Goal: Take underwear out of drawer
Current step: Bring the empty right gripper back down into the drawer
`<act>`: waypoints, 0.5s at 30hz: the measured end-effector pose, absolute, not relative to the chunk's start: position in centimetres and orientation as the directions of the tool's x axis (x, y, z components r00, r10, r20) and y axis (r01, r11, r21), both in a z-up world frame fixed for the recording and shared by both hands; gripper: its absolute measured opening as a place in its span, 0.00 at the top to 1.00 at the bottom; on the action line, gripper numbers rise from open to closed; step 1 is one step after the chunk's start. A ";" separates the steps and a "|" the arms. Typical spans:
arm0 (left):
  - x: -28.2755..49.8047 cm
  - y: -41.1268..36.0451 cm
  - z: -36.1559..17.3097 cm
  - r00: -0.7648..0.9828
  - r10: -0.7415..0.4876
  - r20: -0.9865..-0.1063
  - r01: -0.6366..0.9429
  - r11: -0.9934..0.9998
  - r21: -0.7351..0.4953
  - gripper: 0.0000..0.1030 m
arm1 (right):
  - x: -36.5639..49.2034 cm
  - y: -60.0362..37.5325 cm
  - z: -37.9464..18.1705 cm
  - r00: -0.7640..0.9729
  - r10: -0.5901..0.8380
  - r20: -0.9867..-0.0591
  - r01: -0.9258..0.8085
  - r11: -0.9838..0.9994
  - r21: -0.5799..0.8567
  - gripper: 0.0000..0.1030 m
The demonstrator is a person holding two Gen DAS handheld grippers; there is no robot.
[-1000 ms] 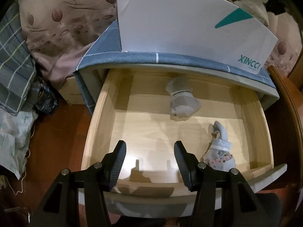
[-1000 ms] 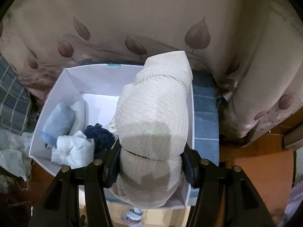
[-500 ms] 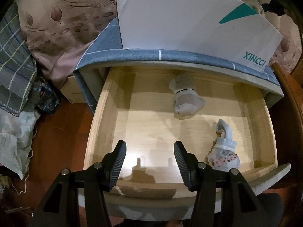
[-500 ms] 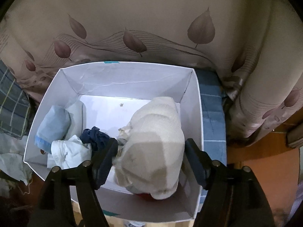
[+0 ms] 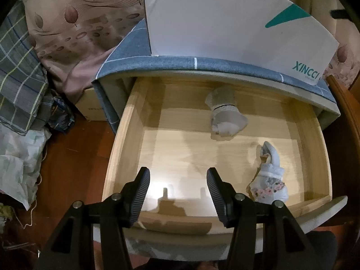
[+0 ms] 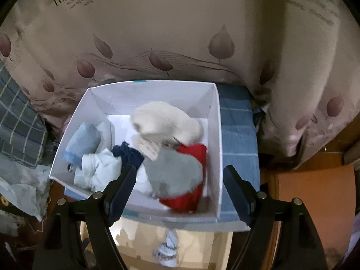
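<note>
"XINCCI" in teal capitals on lower right corner of white box front, tiny line beneath it unreadable; beige curtain carries dark print "Romantic feeling", then smaller lines, roughly "...when the wind...", too blurred to read fully.

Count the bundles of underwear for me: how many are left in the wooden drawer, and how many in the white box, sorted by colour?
Drawer: 2, one white bundle, one floral white bundle
White box:
Cream: 1
Grey: 1
Red: 1
Navy: 1
Light blue: 1
White: 1
Total: 8
</note>
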State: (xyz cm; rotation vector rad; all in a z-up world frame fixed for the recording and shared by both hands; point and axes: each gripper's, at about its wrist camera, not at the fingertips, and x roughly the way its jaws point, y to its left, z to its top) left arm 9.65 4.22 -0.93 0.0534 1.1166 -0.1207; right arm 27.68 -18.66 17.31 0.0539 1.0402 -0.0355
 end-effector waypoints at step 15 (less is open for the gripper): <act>8.8 3.6 0.5 0.489 -0.051 -0.871 0.171 0.985 0.039 0.48 | 18.7 -21.3 12.7 0.409 0.017 -0.912 0.024 0.999 0.030 0.25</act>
